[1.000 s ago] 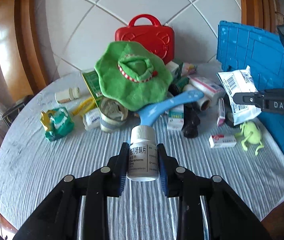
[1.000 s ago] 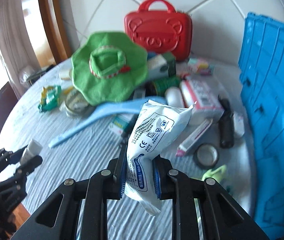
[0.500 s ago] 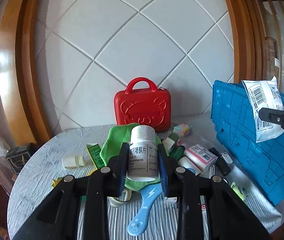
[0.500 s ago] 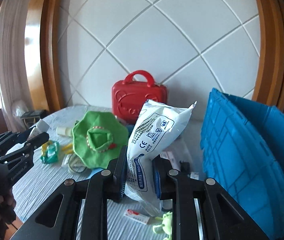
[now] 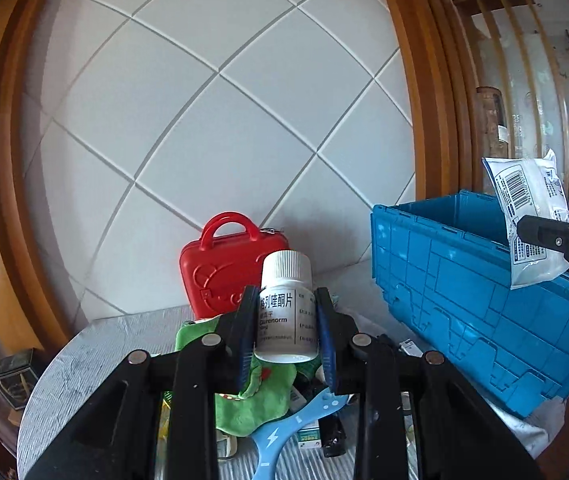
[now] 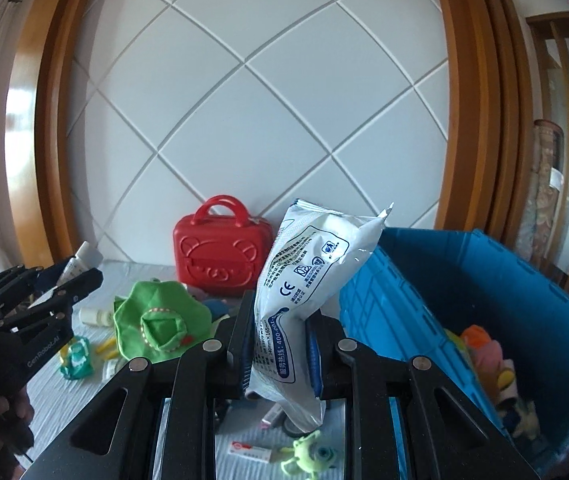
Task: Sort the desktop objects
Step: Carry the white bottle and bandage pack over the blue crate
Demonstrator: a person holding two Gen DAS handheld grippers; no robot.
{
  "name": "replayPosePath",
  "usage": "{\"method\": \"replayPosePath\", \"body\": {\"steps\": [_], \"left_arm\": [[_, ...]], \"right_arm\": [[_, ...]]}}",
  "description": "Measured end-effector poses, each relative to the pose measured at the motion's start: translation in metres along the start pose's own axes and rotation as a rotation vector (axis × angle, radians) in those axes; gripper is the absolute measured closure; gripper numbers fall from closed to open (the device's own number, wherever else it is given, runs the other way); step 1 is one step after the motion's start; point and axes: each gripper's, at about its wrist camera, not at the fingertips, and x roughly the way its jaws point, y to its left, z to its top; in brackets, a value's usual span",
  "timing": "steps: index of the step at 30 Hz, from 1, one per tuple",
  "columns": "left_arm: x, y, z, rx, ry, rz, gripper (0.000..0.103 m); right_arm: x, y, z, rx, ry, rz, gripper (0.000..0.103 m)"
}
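Tongs of the left hand (image 5: pixel 286 336) pinch a white pill bottle (image 5: pixel 286 308) at its label, upright, with the ribbed cap standing free above the two pads. Tongs of the right hand (image 6: pixel 280 346) are pressed on a white pouch (image 6: pixel 304 300) near its lower half; the upper half leans to the right, toward the blue crate (image 6: pixel 368 312), and the bottom corner hangs loose under the grip. Both things are lifted above the worktop (image 5: pixel 96 344).

The pouch is soft and slippery, so it may slide down between the pads if the hand tilts or shakes, and its hanging corner could catch on the near rim of the crate when it passes over. The bottle is round and smooth; held only at two lines, it may turn or slip out if it knocks the crate wall.

The crate stands at the right, open at the top, and soft toys lie in its far part, so the near part seems to have room for dropping. The air above its rim looks free. Below and to the left the worktop is crowded: a green hat (image 6: pixel 156 324), a red case (image 6: pixel 218 260) at the far side, a blue comb (image 5: pixel 284 440), small boxes and a green monster toy (image 6: pixel 310 458) near the front.
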Motion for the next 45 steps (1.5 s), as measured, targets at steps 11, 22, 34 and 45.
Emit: {"method": "replayPosePath", "body": {"steps": [11,22,34,45], "left_arm": [[0.002,-0.062,0.033,0.07,-0.045,-0.07,0.076],[0.024,-0.183,0.079,0.113,-0.078,-0.145,0.076],[0.065,-0.327,0.13,0.201,-0.078,-0.212,0.076],[0.09,-0.388,0.159,0.264,-0.048,-0.207,0.076]], "right_arm": [[-0.03,-0.048,0.003,0.054,-0.034,-0.049,0.081],[-0.074,-0.154,0.008,0.064,-0.073,-0.127,0.081],[-0.083,-0.287,0.001,0.122,-0.04,-0.23,0.081],[-0.059,-0.348,-0.006,0.184,0.001,-0.242,0.08]]}}
